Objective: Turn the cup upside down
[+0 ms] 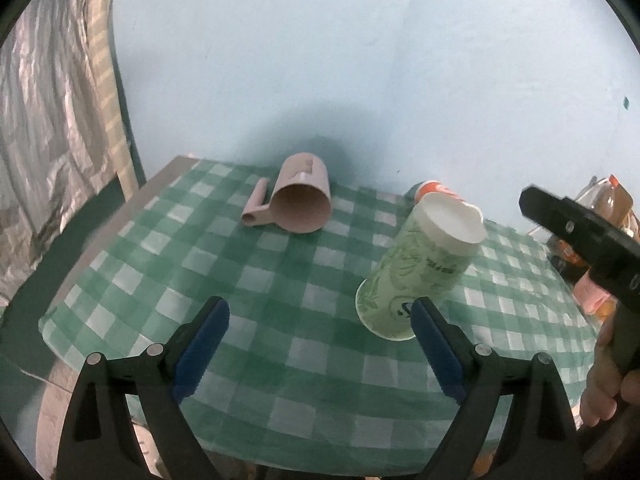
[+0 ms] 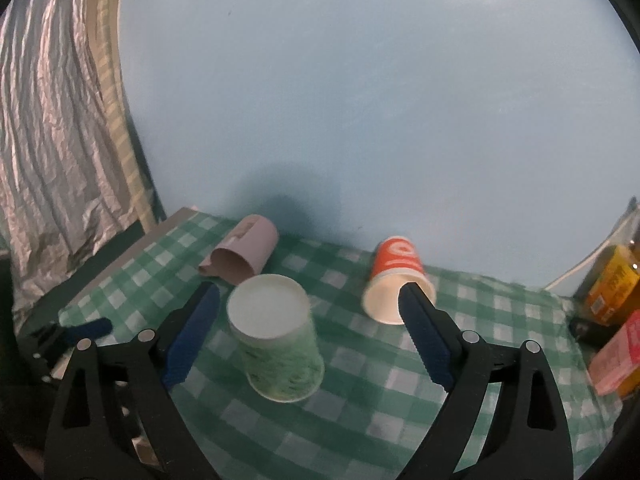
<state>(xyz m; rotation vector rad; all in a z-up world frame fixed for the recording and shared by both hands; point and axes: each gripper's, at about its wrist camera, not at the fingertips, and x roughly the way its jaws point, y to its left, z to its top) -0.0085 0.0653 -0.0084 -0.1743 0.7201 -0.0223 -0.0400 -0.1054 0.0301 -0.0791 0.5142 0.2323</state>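
Green-patterned paper cup (image 2: pixel 276 344) stands inverted, flat white base up, on the bench's (image 2: pixel 400 380) checked cloth. Left tongs (image 1: pixel 320 344) and right tongs (image 2: pixel 308 334), with ribbed blue pads, are both spread, empty.

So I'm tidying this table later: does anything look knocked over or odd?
Yes. The pink mug and the orange cup lie on their sides, mouths toward the cameras. The green cup is base-up, leaning in both views rather than standing square. No spill shows on the cloth.
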